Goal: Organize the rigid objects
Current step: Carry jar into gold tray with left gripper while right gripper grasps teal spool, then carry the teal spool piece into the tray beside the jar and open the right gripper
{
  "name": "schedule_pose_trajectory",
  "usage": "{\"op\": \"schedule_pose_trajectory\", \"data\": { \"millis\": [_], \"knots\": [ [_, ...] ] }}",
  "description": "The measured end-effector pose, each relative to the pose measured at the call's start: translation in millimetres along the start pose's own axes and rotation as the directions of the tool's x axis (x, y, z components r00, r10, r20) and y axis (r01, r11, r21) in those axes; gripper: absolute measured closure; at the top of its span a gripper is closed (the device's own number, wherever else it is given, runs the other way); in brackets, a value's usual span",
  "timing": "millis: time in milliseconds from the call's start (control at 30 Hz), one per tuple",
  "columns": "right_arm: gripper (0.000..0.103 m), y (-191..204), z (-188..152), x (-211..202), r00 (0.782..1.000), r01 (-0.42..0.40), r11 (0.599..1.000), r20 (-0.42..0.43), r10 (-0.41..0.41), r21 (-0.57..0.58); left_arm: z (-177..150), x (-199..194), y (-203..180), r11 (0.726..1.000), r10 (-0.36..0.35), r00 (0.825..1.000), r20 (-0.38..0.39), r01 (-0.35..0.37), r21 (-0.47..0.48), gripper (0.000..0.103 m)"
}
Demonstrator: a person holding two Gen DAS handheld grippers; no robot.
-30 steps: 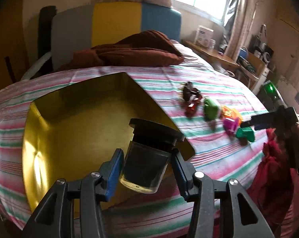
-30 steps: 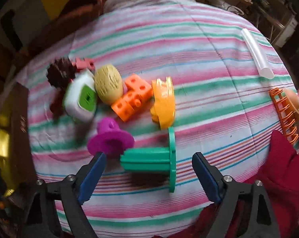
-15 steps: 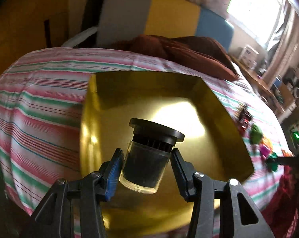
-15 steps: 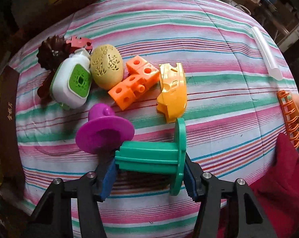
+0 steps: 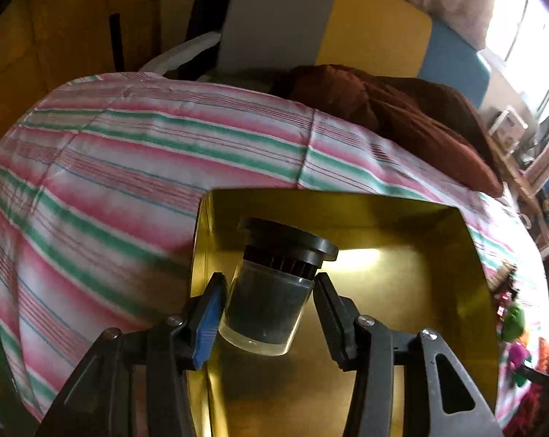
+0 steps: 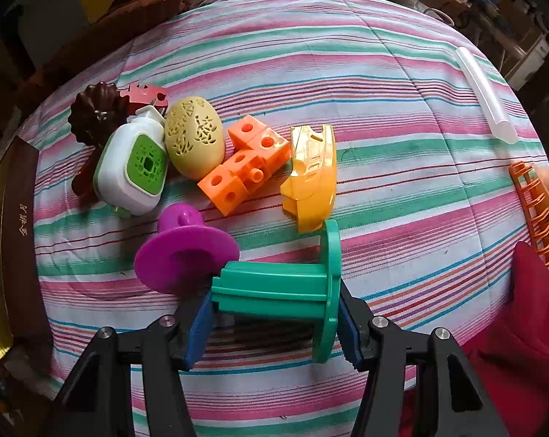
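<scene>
Clearly, my left gripper held a small clear plastic jar with a black ribbed lid, tilted, above the near corner of a shiny gold square tray lying on the pink, green and white striped bedspread. The pads pinched only the jar's smooth lower wall, so I judged it could slip or swing down lid-first; let go at that tilt, it might roll on the slick gold floor or strike the tray wall.

My right gripper had just been closing and now clamped a green plastic spool with a wide round flange, lying on its side on the bed. One pad pressed the flange, the other the ribbed stem's end. That lengthwise hold looked unsteady; the spool might pivot when raised.

A purple plastic funnel-shaped piece touched the spool's stem end and could be dragged along. A translucent yellow curved shell sat just beside the flange. Farther off lay orange linked cubes, a perforated yellow egg and a white-and-green case, crowded together.
</scene>
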State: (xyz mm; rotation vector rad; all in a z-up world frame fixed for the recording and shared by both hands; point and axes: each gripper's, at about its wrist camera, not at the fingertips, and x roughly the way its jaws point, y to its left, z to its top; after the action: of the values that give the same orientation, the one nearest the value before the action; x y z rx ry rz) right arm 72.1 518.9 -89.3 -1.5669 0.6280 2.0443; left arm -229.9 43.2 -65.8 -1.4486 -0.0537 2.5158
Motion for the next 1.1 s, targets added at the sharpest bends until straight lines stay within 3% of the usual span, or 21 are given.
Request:
{"op": "schedule_pose_trajectory", "data": {
  "millis": [233, 467, 633, 733, 867, 1100],
  "knots": [
    [0.044, -4, -5, -1, 1.000, -0.018, 1.000, 0.012, 0.018, 0.014, 15, 24, -5, 0.996, 0.077, 0.997, -0.001, -0.077, 0.040, 0.053],
    [0.044, 1, -16, -4, 0.999, -0.032, 0.999, 0.024, 0.031, 0.029, 8, -12, -6, 0.995, 0.058, 0.996, 0.070, -0.063, 0.075, 0.048],
    [0.044, -3, -23, -8, 0.999, -0.036, 0.999, 0.030, 0.034, 0.035, -21, -60, -13, 0.990, 0.089, 0.980, 0.178, -0.106, 0.092, 0.046],
    [0.044, -10, -26, -14, 0.999, -0.040, 0.999, 0.033, 0.040, 0.020, -47, -87, -14, 0.986, 0.132, 0.959, 0.249, -0.154, 0.070, 0.046],
    [0.044, 7, -35, -16, 0.998, -0.052, 0.998, 0.018, 0.053, -0.047, -75, -107, -8, 0.996, 0.085, 0.964, 0.250, -0.092, 0.015, 0.046],
    [0.044, 46, -62, -24, 0.999, -0.050, 0.976, -0.008, 0.049, -0.211, -107, -124, -3, 0.995, 0.100, 0.960, 0.260, -0.098, -0.023, 0.046]
  ]
}}
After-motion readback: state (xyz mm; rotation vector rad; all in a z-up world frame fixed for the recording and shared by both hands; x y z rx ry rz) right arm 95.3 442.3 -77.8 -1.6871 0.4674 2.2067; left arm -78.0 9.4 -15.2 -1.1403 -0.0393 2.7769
